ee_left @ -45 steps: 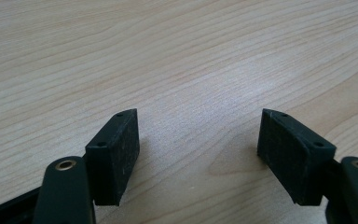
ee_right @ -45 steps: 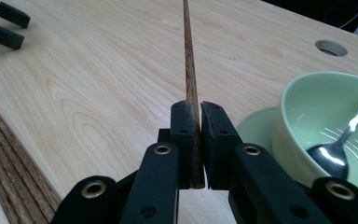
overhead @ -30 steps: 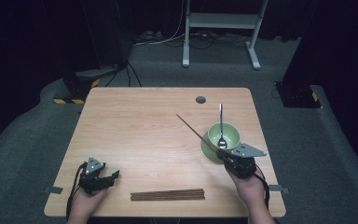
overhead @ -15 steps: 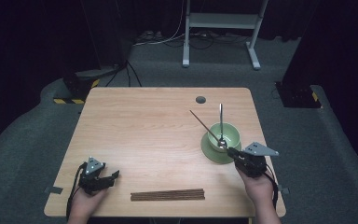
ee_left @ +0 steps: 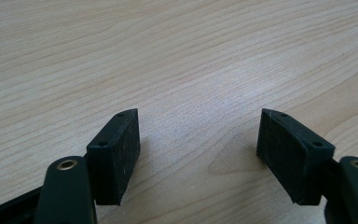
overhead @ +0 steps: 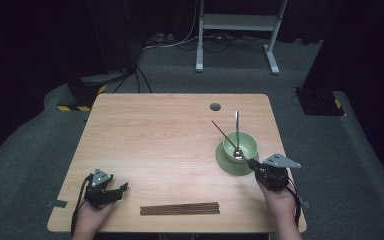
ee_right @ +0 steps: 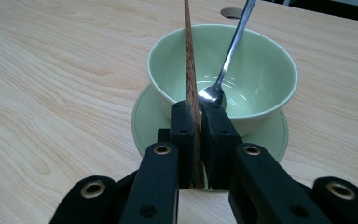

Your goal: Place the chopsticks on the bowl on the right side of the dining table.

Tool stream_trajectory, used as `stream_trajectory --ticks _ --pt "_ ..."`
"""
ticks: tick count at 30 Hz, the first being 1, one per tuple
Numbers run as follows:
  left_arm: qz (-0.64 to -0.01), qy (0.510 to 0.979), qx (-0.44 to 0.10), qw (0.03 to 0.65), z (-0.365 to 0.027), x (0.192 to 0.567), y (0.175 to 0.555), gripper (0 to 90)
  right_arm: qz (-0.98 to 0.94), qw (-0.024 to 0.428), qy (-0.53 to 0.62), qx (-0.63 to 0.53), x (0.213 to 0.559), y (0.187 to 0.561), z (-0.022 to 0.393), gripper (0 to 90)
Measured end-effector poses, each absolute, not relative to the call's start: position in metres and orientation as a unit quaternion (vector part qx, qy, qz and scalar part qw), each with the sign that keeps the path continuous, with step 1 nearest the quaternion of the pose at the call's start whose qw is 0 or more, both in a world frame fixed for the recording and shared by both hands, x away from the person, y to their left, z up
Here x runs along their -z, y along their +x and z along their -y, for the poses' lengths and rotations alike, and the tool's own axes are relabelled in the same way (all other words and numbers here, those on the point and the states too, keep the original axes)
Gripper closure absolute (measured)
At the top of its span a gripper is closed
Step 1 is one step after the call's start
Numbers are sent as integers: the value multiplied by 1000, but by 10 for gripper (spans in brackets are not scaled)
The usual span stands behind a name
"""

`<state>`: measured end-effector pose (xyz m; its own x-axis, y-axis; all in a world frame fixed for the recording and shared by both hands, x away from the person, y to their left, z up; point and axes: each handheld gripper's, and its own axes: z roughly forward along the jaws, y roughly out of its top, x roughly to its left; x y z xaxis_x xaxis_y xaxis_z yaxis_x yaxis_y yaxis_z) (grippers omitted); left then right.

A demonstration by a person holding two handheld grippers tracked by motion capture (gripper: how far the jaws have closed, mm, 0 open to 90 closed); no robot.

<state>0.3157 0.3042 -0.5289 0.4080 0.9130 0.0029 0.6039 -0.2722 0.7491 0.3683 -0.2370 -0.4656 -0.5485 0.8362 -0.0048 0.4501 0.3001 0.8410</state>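
Worktop (overhead: pixel 170 145), wood. Green bowl (overhead: pixel 240 145) on saucer (overhead: pixel 228 165), right side, w/ spoon (overhead: pixel 237 131) inside. Chopstick pile (overhead: pixel 180 208) at near edge. Right tongs (ee_right: pixel 196 122) pinch one chopstick (ee_right: pixel 190 74), slanting over bowl. Left tongs (ee_left: pixel 198 140) spread, holding nothing, near-left.

Looking like a lab/recording studio: black curtains (overhead: pixel 30 45) hanging round a lone wood table (overhead: pixel 155 140), grey carpet (overhead: pixel 330 165), cables (overhead: pixel 180 42) trailing by a metal stand (overhead: pixel 237 22) beyond the far edge.
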Motion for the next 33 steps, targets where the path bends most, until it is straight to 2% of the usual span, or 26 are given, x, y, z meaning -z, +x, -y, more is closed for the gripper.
stream_trajectory --ticks 11,20,25,33 --pt "-495 766 -222 345 -304 529 316 302 -777 231 417 -412 468 368 236 830" --pt "-493 767 -223 345 -304 529 316 308 -768 247 395 -438 451 360 222 555" --pt "-493 767 -222 346 -304 529 316 308 -777 239 364 -455 443 352 200 498" --pt "-492 767 -226 345 -304 529 316 310 -789 186 326 -487 452 346 175 450"
